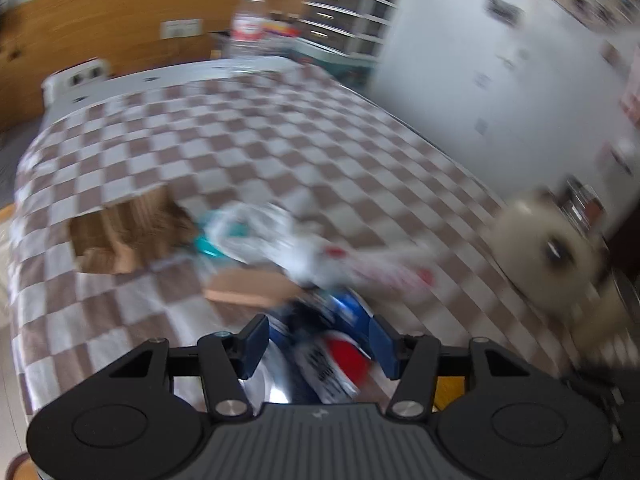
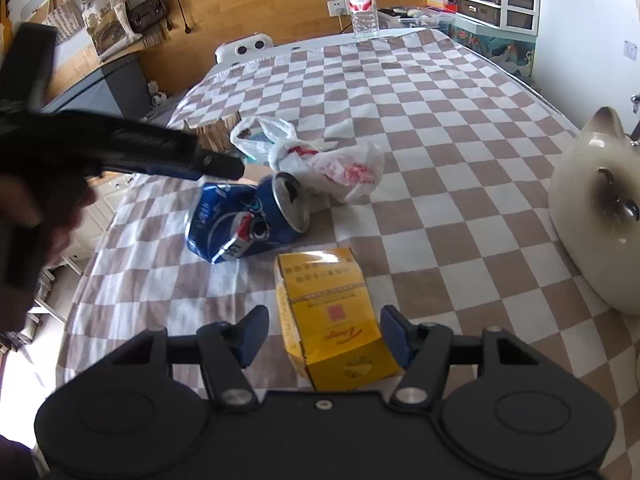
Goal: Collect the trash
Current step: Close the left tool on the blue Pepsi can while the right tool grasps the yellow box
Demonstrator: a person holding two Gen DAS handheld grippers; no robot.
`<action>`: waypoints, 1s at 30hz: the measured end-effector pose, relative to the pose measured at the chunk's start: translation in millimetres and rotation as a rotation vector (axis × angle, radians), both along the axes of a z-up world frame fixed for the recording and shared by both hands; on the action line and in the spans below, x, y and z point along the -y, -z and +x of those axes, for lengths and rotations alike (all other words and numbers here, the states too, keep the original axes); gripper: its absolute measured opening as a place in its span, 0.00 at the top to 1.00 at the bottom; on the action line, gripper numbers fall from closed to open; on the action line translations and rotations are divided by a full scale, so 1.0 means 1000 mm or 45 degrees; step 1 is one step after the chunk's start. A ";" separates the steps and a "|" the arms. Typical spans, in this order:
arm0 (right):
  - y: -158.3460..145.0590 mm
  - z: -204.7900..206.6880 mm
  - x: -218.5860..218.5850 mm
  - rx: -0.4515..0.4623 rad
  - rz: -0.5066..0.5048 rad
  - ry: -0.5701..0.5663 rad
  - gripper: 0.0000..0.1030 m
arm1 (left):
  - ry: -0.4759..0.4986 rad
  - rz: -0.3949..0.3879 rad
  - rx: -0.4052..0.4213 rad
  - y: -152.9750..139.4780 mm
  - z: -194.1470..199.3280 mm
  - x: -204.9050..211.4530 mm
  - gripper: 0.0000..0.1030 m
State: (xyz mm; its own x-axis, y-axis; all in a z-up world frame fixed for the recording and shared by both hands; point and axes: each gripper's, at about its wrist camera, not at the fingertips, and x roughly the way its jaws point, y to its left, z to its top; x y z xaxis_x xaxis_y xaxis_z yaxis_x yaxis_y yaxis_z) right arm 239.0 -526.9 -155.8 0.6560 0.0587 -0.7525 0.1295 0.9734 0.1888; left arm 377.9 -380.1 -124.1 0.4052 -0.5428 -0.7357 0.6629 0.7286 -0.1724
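A crushed blue can (image 2: 240,220) lies on its side on the checked cloth (image 2: 440,120). In the blurred left wrist view the can (image 1: 344,354) fills the gap of my left gripper (image 1: 320,340), whose jaws stand apart. One of the left gripper's fingers (image 2: 216,166) hangs just over the can's far left end. A yellow box (image 2: 328,304) lies between the jaws of my right gripper (image 2: 324,338), which is open. Its right pad is at the box's edge and its left pad is clear of it. White plastic bags (image 2: 332,164) lie behind the can.
A cream cat figure (image 2: 592,216) stands at the right edge of the table. Torn cardboard (image 1: 120,232) lies left of the bags, with a flat brown piece (image 1: 248,288) nearer. A water bottle (image 2: 362,4) stands at the far end. A person's hand (image 2: 32,208) holds the left gripper.
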 end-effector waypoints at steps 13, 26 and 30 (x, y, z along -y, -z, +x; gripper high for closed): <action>0.013 0.005 0.005 -0.030 -0.026 0.004 0.41 | 0.399 0.512 0.524 0.043 -0.065 0.038 0.58; 0.019 0.014 -0.005 -0.054 -0.025 -0.037 0.42 | 0.364 0.515 0.478 0.051 -0.043 0.040 0.68; 0.024 0.016 -0.010 -0.076 -0.044 -0.055 0.43 | 0.228 0.367 0.317 0.037 -0.034 0.022 0.69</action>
State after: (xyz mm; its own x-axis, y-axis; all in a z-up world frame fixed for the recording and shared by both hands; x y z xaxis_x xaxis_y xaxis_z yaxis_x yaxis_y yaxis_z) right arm 255.1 -517.0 -179.7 0.6072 0.0592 -0.7924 0.0975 0.9841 0.1483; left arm 344.1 -402.3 -161.1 0.5077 -0.4067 -0.7595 0.7791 0.5930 0.2033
